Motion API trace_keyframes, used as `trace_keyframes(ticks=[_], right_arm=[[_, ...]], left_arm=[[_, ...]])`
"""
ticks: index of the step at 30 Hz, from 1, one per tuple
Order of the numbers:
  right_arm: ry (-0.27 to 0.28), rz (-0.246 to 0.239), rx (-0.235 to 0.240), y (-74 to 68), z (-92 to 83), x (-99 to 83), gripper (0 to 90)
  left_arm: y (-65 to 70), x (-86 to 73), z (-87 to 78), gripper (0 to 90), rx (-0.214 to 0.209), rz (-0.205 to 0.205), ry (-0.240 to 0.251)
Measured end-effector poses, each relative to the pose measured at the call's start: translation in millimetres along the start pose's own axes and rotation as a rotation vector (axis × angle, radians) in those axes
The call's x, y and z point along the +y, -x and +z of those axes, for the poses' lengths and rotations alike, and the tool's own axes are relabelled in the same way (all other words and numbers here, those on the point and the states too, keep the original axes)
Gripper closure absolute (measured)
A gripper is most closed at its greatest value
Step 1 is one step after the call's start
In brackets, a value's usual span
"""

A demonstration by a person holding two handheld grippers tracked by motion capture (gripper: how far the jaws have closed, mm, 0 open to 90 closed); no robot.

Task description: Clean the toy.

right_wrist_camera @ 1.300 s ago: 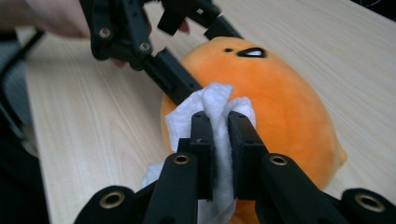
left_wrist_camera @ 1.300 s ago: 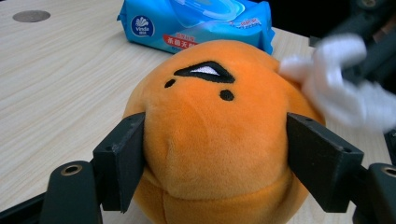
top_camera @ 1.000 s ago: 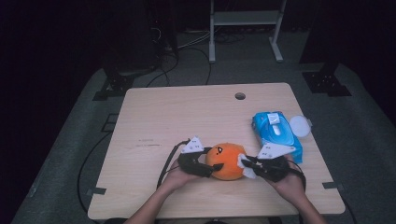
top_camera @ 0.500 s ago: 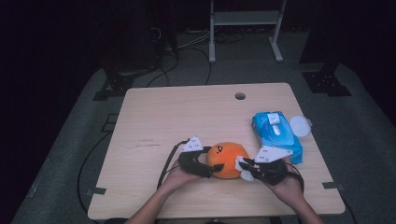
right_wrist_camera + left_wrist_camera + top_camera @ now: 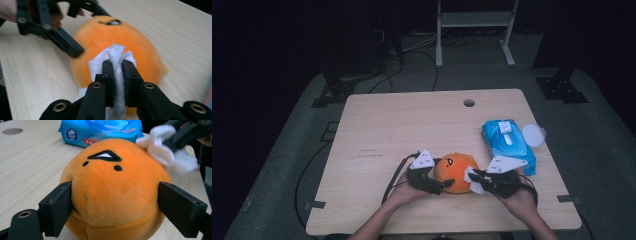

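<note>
A round orange plush toy (image 5: 454, 170) (image 5: 115, 182) (image 5: 140, 42) with a stitched face sits near the table's front edge. My left gripper (image 5: 438, 176) (image 5: 115, 202) straddles it, both pads pressing its sides. Its jaws have just been closing a little, with the plush between them. That gripper's black jaw also shows in the right gripper view (image 5: 62, 42). My right gripper (image 5: 474, 178) (image 5: 117, 67) is shut on a crumpled white wipe (image 5: 471, 181) (image 5: 162, 150) (image 5: 110, 55). It holds the wipe against the plush's right side.
A blue pack of wet wipes (image 5: 508, 142) (image 5: 100, 130) lies at the right of the light wooden table (image 5: 412, 125), a round white lid (image 5: 532, 135) beside it. A cable hole (image 5: 469, 103) (image 5: 12, 131) sits near the far edge.
The right gripper with the wipe has shifted slightly along the plush's right side. The left hand and the plush stay where they were.
</note>
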State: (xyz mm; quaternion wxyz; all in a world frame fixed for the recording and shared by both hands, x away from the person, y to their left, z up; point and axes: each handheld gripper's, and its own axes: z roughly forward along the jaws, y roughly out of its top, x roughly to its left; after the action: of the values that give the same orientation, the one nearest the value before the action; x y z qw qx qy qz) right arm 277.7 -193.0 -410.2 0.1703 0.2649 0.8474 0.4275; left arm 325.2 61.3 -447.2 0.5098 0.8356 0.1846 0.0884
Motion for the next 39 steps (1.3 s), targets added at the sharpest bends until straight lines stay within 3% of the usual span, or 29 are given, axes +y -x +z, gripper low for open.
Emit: trace_keyframes(ticks=[2, 6, 7, 10, 11, 14, 17, 18, 22, 23, 25, 28, 29, 34, 35, 36, 37, 38, 39], right_arm=[[-0.006, -0.028, 0.000, -5.5, 4.7, 3.2, 80.4], [0.007, -0.003, 0.000, 2.0, 0.6, 1.3, 80.5], [0.009, 0.003, -0.011, 4.6, -1.3, 0.0, 80.5], [0.005, 0.019, -0.052, 13.2, -8.2, -5.3, 80.4], [-0.004, 0.031, -0.078, 19.6, -11.4, -9.4, 80.5], [-0.006, 0.050, -0.080, 24.0, -12.8, -12.1, 80.5], [0.015, 0.067, -0.039, 19.3, -9.7, -7.6, 80.5], [0.034, 0.060, 0.010, 12.4, -5.5, -1.9, 80.5], [0.027, 0.008, 0.023, -0.6, 2.3, 5.5, 80.4], [0.027, 0.003, 0.021, -1.2, 3.0, 5.7, 80.4], [0.033, 0.025, 0.017, 5.6, -1.0, 3.2, 80.4], [0.027, 0.035, -0.010, 12.2, -4.6, -0.8, 80.4], [0.022, 0.038, -0.023, 16.0, -6.0, -3.5, 80.5], [0.023, 0.072, -0.027, 20.6, -9.6, -8.3, 80.5], [0.039, 0.068, 0.017, 14.3, -5.7, -3.5, 80.5], [0.039, 0.068, 0.017, 14.3, -5.7, -3.5, 80.5], [0.054, 0.049, 0.055, 4.6, -0.6, 4.5, 80.5], [0.054, 0.049, 0.055, 4.6, -0.6, 4.5, 80.5], [0.075, 0.023, 0.073, -4.9, 3.4, 12.6, 80.4]], left_arm=[[-0.3, -0.3, -1.5, 14.9, 0.003, 0.007, -0.009], [-4.8, -1.0, -4.4, 11.5, -0.018, -0.036, 0.009], [-6.3, -0.7, -4.9, 9.8, -0.030, -0.062, 0.014], [-7.7, -1.6, -5.5, 9.4, -0.024, -0.072, 0.011], [-7.4, -2.2, -5.3, 14.2, -0.014, -0.059, 0.011], [-7.0, -1.5, -4.9, 21.1, -0.011, -0.065, 0.016], [-1.2, 1.2, -2.3, 23.1, -0.011, -0.014, 0.023], [4.7, 2.9, -0.1, 23.3, -0.009, 0.038, 0.019], [7.8, 3.0, 0.1, 18.7, 0.008, 0.073, -0.004], [5.2, 2.1, -1.0, 18.7, 0.009, 0.053, -0.001], [1.7, 2.0, -1.3, 9.0, 0.023, 0.008, -0.004], [-4.7, 0.5, -0.3, 8.5, 0.005, -0.077, -0.009], [-5.9, -0.2, -0.5, 11.1, -0.012, -0.086, -0.001], [-0.9, 2.7, -0.1, 22.1, -0.006, -0.042, 0.007], [2.3, 4.2, 0.7, 22.6, -0.004, -0.015, 0.006], [7.5, 6.0, 2.2, 22.6, 0.007, 0.032, 0.002], [15.3, 7.8, 3.7, 23.4, 0.022, 0.093, -0.006], [15.3, 7.8, 3.7, 23.6, 0.022, 0.093, -0.006], [21.2, 8.2, 4.3, 23.6, 0.032, 0.150, -0.013]])
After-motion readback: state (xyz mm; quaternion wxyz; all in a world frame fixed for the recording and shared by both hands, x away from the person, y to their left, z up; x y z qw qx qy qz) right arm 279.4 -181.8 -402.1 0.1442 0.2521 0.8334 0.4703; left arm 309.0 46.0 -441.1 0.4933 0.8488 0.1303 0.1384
